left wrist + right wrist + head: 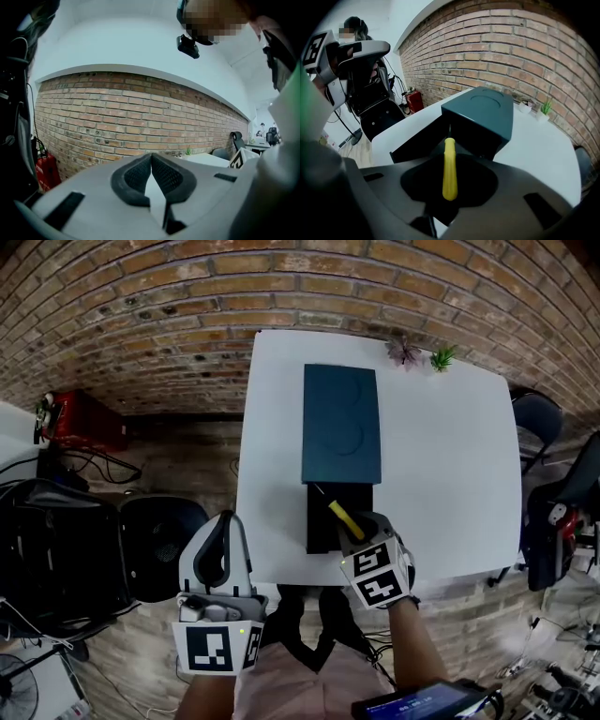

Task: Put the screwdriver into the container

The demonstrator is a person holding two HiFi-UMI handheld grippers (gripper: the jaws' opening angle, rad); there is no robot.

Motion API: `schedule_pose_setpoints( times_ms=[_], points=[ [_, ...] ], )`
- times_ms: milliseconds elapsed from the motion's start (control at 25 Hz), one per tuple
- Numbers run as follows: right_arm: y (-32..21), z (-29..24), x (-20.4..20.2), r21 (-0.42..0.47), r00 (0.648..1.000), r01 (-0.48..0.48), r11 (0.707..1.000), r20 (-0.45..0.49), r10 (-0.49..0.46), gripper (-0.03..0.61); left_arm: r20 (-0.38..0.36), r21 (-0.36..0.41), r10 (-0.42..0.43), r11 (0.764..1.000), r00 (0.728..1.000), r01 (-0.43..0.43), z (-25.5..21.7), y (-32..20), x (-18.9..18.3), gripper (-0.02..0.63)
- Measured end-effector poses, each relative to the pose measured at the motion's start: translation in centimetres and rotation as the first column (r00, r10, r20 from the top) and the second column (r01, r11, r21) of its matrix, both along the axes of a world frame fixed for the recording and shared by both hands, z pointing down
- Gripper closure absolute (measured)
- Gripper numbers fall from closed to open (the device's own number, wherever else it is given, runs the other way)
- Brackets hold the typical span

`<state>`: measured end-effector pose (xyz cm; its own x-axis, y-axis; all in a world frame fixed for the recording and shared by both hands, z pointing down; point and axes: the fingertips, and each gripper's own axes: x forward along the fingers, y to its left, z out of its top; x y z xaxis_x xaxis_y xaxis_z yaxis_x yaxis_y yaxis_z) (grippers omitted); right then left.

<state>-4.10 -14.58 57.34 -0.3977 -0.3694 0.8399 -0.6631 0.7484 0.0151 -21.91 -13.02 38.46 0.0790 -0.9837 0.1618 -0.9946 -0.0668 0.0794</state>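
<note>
Right fingers pitched steeply down, gripping screwdriver over container; left fingers closed, level.

White table, rectangular, flat top.

On it:
- Dark teal box, long side running from far edge toward near edge, set left of the table's centre line. Top face shows two faint round impressions.
- Black open tray sticks out of the box's near end and stops just short of the near edge.
- Two small potted plants at the far edge, toward the far right corner: purplish one, green one, just beside each other.
</note>
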Motion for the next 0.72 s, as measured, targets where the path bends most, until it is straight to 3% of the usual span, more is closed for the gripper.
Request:
schedule_pose_setpoints(
  times_ms=[400,720],
  points=[
    [-0.1,-0.7,-0.4,0.008,0.999,-0.017,1.000,0.041,0.017,0.459,0.002,0.006,0.005,1.000,1.000,-0.005,-0.5,0.4,0.0,0.601],
    [-1.1,-7.7,-0.2,0.139,0.980,-0.109,0.984,0.178,0.084,0.463,0.004,0.093,0.039,0.995,0.999,-0.039,-4.2,1.3,1.2,0.601]
  ],
)
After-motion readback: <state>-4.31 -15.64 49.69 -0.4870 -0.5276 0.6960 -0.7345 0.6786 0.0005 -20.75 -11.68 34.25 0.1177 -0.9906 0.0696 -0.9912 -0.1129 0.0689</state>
